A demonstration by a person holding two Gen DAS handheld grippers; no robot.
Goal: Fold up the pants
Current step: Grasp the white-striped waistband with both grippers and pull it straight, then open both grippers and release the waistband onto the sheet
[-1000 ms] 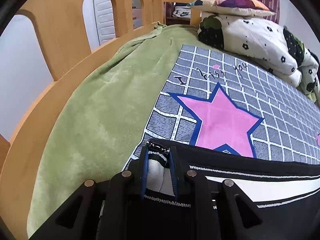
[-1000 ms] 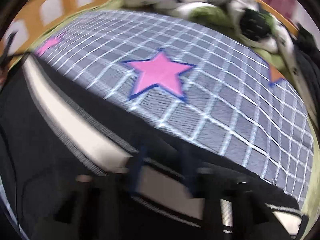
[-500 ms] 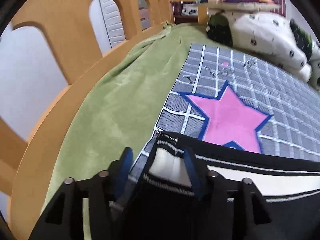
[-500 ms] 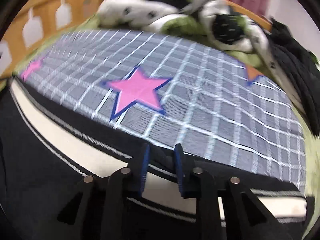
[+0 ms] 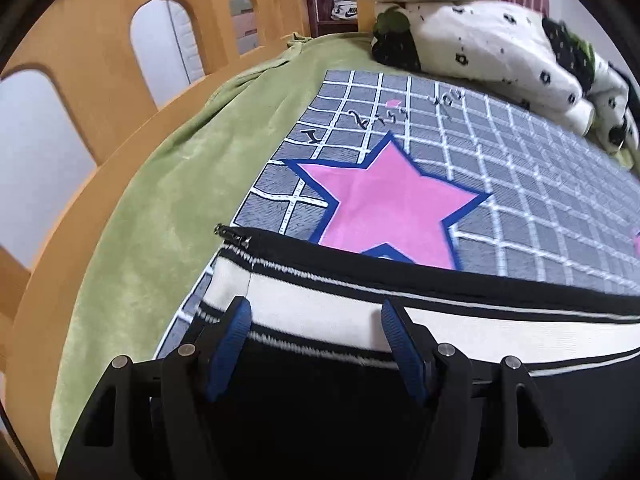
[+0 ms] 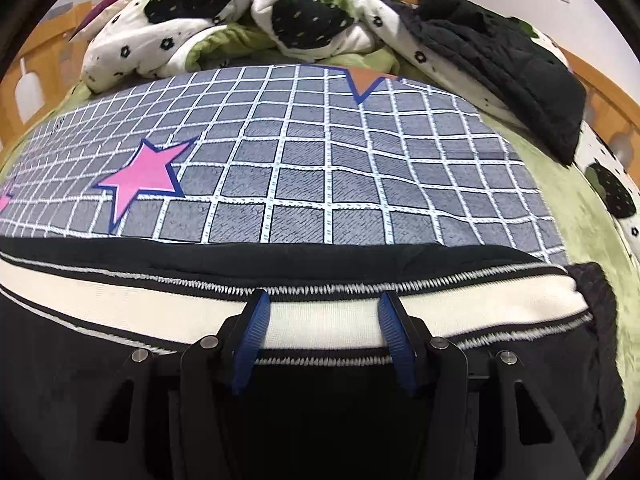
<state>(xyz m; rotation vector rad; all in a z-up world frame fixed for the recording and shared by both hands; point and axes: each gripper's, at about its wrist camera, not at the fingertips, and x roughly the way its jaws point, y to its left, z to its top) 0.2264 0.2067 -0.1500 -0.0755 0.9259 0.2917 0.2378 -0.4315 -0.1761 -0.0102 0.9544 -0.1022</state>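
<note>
Left wrist view: left hand-held gripper [image 5: 314, 312] jaws have just been opening, now standing apart over the pants [image 5: 320, 312], no longer pinching the cuff. Right hand-held gripper [image 6: 322, 306] doing likewise, jaws apart. Pants are lying flat on the bed's grid blanket [image 6: 360, 184]; fold looks placed, both releasing.

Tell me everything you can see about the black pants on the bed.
The pants are black fabric with a wide cream side stripe edged in white zigzag stitching. A small metal zipper shows at the corner. They lie flat, stretched sideways across the grey checked blanket with pink stars, one end reaching the green sheet. The left gripper and right gripper have just been opening; their blue fingers now straddle the stripe without pinching it.
</note>
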